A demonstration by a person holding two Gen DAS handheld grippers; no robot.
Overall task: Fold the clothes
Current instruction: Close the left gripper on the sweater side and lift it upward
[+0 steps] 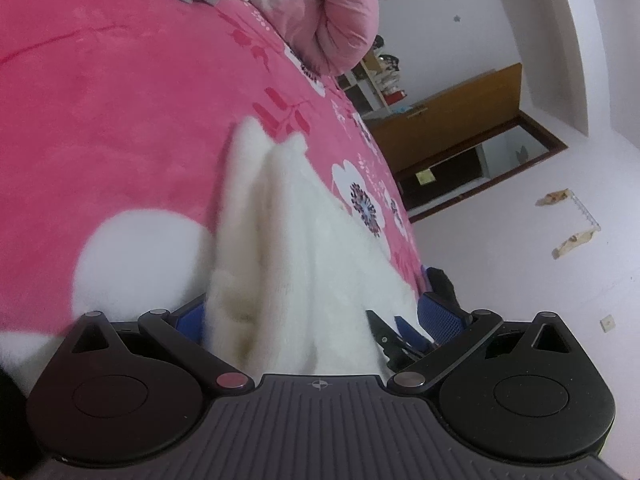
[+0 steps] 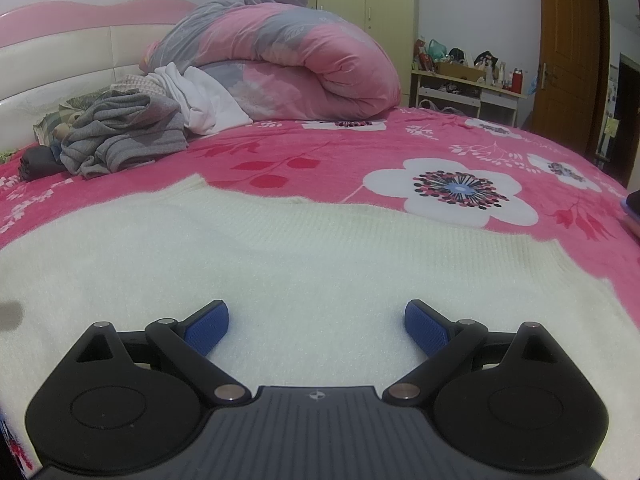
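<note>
A cream-white knitted sweater [image 2: 280, 264] lies spread flat on the pink flowered bedsheet [image 2: 320, 152]. My right gripper [image 2: 316, 320] hovers low over it, open, with bare knit between its blue pads [image 2: 208, 326]. In the tilted left wrist view, a bunched fold of the sweater [image 1: 288, 240] fills the gap of my left gripper [image 1: 316, 316]. Its jaws stand wide apart, so it is open. The cloth hides most of the left pad, while the right pad [image 1: 440, 316] shows beside it. A small black and blue part [image 1: 386, 336] pokes out by the fold; I cannot tell what it is.
A rolled pink and grey quilt [image 2: 296, 64] lies at the bed's far end. A pile of grey clothes [image 2: 124, 132] and a white garment [image 2: 204, 100] sit by the headboard [image 2: 60, 52]. A cluttered desk [image 2: 468, 76] and a wooden door [image 2: 568, 48] stand beyond the bed.
</note>
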